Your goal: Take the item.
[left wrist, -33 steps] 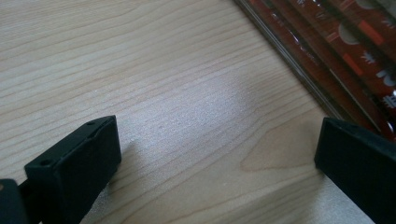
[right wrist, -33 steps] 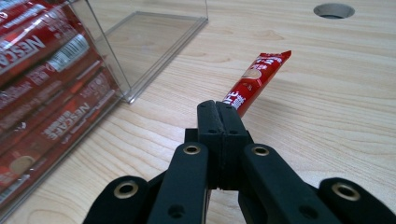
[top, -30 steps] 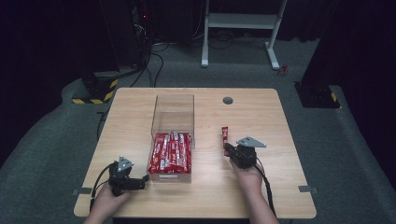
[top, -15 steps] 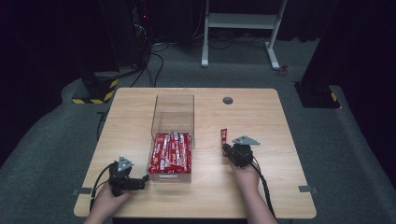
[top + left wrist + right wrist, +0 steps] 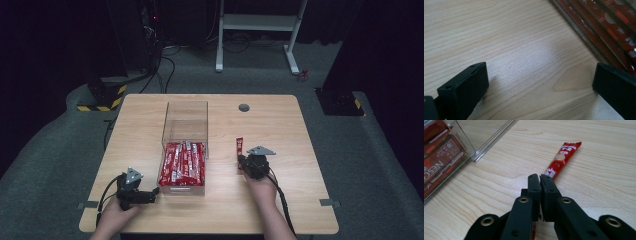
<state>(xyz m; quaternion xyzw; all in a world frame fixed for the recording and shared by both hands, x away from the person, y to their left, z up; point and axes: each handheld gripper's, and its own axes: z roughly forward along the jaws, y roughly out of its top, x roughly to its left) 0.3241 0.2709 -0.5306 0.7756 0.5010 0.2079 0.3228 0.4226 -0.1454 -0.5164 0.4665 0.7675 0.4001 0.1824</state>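
A single red stick packet (image 5: 239, 146) (image 5: 564, 155) lies flat on the wooden table (image 5: 280, 120), right of a clear plastic box (image 5: 186, 105). My right gripper (image 5: 243, 163) (image 5: 540, 178) rests low over the packet's near end. Its jaws are almost together and have just been parting a little, with the packet's end running in between the tips. Several more red stick packets (image 5: 182, 162) fill the near half of the box. My left gripper (image 5: 150, 192) (image 5: 541, 82) lies open on the table at the box's near left corner, nothing between its jaws.
The box's clear wall (image 5: 474, 147) stands close to the left of the right gripper, and its packets (image 5: 609, 22) lie just beyond the left gripper's jaw. A round grommet (image 5: 244, 107) sits near the table's far edge. Cables trail from both grippers towards the person.
The right gripper has edged slightly to the left, towards the packet. The left gripper and the box have stayed put.
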